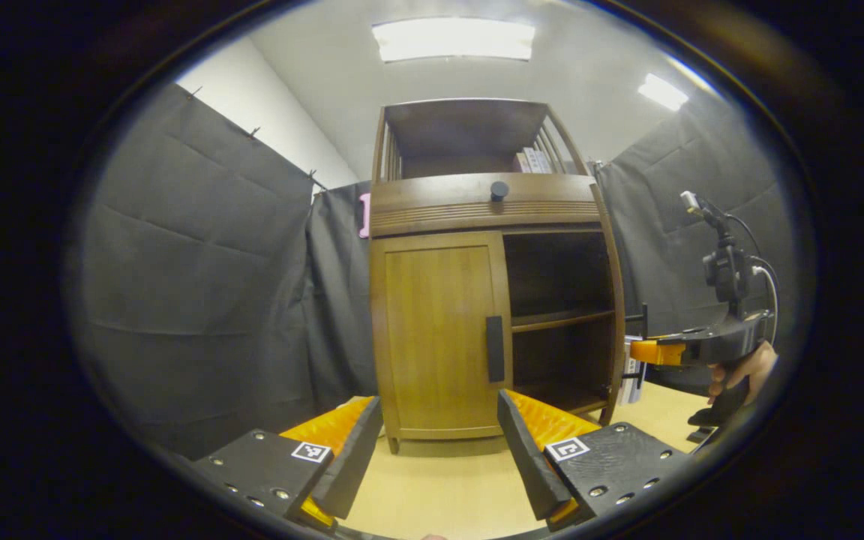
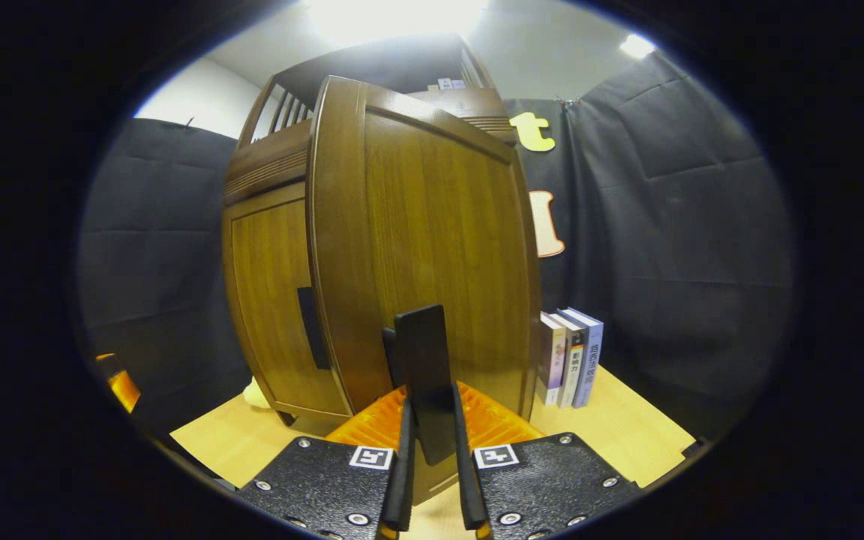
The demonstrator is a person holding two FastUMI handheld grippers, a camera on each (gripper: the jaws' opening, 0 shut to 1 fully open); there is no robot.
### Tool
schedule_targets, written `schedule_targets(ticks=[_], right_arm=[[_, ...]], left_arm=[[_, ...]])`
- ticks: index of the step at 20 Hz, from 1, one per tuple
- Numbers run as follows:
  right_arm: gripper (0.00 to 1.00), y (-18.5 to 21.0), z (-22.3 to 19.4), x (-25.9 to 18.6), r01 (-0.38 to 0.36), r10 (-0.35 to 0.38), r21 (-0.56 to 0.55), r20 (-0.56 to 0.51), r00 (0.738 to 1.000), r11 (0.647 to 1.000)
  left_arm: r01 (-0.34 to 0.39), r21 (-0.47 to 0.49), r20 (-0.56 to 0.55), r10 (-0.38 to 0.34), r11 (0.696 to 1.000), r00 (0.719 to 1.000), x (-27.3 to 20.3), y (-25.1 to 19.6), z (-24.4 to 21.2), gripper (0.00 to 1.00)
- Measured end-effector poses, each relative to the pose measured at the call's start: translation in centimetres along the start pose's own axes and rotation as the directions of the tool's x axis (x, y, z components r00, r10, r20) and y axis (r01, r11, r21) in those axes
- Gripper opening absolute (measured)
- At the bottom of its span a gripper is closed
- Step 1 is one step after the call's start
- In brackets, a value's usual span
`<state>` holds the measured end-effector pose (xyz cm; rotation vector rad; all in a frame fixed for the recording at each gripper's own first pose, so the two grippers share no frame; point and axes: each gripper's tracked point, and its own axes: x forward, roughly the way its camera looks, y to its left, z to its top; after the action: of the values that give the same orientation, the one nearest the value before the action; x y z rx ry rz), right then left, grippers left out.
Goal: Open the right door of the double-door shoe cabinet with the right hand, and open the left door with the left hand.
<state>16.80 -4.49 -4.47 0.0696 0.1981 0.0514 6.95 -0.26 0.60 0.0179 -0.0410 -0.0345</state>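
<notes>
From where I stand the job looks about half done: the right door (image 2: 432,247) of the shoe cabinet (image 1: 477,202) is swung wide, baring a dark interior with a shelf (image 1: 561,320) across it, while the left door (image 1: 436,337) is flush and closed, which leaves the left hand's half undone by my reckoning. The cabinet is a tall piece in brown wood with a slatted open top and a round knob (image 1: 499,190) on the band above the doors; in the left gripper view it stands at about twelve o'clock on the pale wooden surface (image 1: 432,487). The right gripper (image 2: 432,480) has its jaws clenched on the right door's handle (image 2: 424,382), a dark upright bar, the door face rising straight ahead of it. The left gripper (image 1: 439,442) hangs back well apart from the cabinet, jaws released and holding nothing, with the left door's handle (image 1: 495,349), an upright dark bar at the door's inner edge, up toward one o'clock from them. A few books (image 2: 571,356) stand upright on the surface just beside the open door, at around three o'clock of it.
</notes>
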Motion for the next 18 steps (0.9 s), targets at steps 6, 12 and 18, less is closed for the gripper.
schedule_targets(ticks=[6,12,18], right_arm=[[0.24,-3.1,-1.0,-1.8,0.058,-0.057,0.006,-0.021,0.998,0.998],[0.25,-6.5,-1.9,-3.4,0.14,-0.14,-0.013,-0.027,0.99,0.99],[0.19,-10.1,-1.4,-4.8,0.223,-0.224,-0.037,-0.008,0.975,0.974]], left_arm=[[0.046,0.0,0.003,-0.046,0.999,0.999,1.8,0.3,0.3,0.88],[0.07,0.001,-0.003,-0.07,0.998,0.998,3.1,1.8,1.2,0.94],[0.111,-0.003,-0.007,-0.111,0.994,0.994,4.9,2.6,0.9,0.94]])
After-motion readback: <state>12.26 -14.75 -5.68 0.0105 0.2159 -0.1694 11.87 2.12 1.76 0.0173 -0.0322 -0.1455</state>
